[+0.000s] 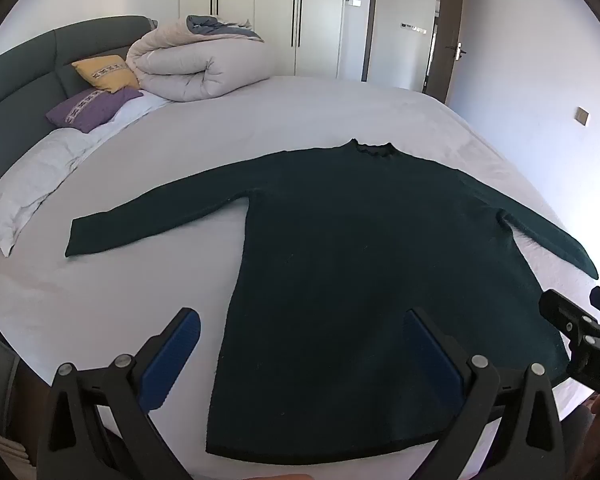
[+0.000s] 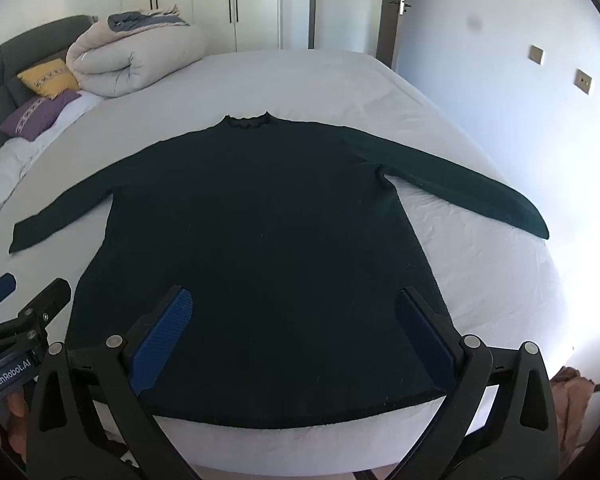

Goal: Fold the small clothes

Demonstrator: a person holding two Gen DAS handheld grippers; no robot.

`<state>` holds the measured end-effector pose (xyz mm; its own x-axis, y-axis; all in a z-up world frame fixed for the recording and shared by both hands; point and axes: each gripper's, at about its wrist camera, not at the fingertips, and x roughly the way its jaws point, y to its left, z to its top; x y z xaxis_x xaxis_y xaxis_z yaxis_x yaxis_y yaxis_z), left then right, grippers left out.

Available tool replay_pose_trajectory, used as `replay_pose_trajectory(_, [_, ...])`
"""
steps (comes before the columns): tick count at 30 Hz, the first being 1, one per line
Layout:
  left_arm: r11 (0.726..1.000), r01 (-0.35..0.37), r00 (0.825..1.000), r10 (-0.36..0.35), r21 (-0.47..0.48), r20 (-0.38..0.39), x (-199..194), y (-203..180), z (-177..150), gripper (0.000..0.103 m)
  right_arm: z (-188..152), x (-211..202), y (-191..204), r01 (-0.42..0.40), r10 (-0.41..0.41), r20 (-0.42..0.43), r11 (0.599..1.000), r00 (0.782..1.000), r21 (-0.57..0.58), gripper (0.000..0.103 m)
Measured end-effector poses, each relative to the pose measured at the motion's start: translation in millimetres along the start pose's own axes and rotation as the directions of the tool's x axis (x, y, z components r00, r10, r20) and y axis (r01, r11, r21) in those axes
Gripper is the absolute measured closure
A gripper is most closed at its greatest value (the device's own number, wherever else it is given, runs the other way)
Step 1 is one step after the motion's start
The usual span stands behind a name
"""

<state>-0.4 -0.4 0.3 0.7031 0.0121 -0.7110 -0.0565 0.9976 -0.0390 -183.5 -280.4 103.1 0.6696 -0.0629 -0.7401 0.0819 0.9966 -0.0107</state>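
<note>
Centrally, one dark green sweater (image 1: 360,264) lies flat on the white bed (image 1: 300,112), both sleeves spread, neck toward the far edge. Two grippers hover above its hem: left gripper (image 1: 300,356) and right gripper (image 2: 294,336), each with fingers spread wide, holding nothing. Two cushions, yellow cushion (image 1: 106,73) and purple cushion (image 1: 92,109), sit beside one rolled duvet (image 1: 200,68).

Bright daylight, heavy fisheye warp

You get glare at three o'clock on the bed (image 2: 500,280); the sweater (image 2: 260,220) reads nearly black, edges vignetted.
</note>
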Motion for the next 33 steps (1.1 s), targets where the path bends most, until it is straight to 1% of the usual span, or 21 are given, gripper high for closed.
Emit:
replay_pose_trajectory(1, [1.000,0.000,1.000,0.000,-0.001,0.000,-0.2,-0.1,-0.1,0.000,-0.1,-0.1,-0.7,0.000,0.000,0.001,1.000,1.000,0.000,0.000])
replay_pose_trajectory(2, [1.000,0.001,1.000,-0.001,-0.001,0.000,-0.6,-0.4,-0.1,0.000,0.2,0.6,2.6,0.033,-0.033,-0.009,0.999,0.999,-0.029,0.000])
replay_pose_trajectory(4, [1.000,0.003,1.000,-0.003,-0.005,-0.003,-0.7,0.0,0.0,0.000,0.7,0.8,3.1,0.027,-0.027,-0.010,0.999,1.000,-0.016,0.000])
replay_pose_trajectory(9, [1.000,0.005,1.000,-0.005,-0.018,0.001,0.1,13.3,-13.0,0.000,3.1,1.8,1.0,0.017,-0.017,-0.012,1.000,1.000,0.026,0.000])
replay_pose_trajectory(11, [1.000,0.003,1.000,-0.003,-0.019,0.001,-0.1,16.0,-14.0,0.000,-1.1,7.2,4.4,0.012,-0.011,-0.011,1.000,1.000,0.024,0.000])
replay_pose_trajectory(12, [1.000,-0.004,1.000,0.004,-0.016,-0.014,2.9,14.0,-6.5,0.000,-3.2,7.3,7.5,0.013,-0.013,-0.010,1.000,1.000,0.024,0.000])
replay_pose_trajectory(15, [1.000,-0.008,1.000,0.008,-0.017,-0.018,5.9,10.8,-5.0,0.000,-5.5,7.1,10.5,0.014,-0.014,-0.010,1.000,1.000,0.001,0.000])
replay_pose_trajectory(20, [1.000,-0.010,1.000,0.009,-0.020,-0.016,6.4,11.0,-5.5,0.000,-3.1,7.2,8.2,0.020,-0.020,-0.009,1.000,1.000,-0.014,0.000])
replay_pose_trajectory(22, [1.000,-0.010,1.000,0.010,-0.023,-0.016,6.9,11.0,-5.6,0.000,-0.8,1.4,6.1,0.018,-0.018,-0.008,1.000,1.000,-0.012,0.000])
replay_pose_trajectory(33, [1.000,-0.011,1.000,0.010,-0.026,-0.017,6.1,13.3,-5.3,0.000,0.6,-0.3,2.3,0.020,-0.020,-0.009,1.000,1.000,-0.010,0.000])
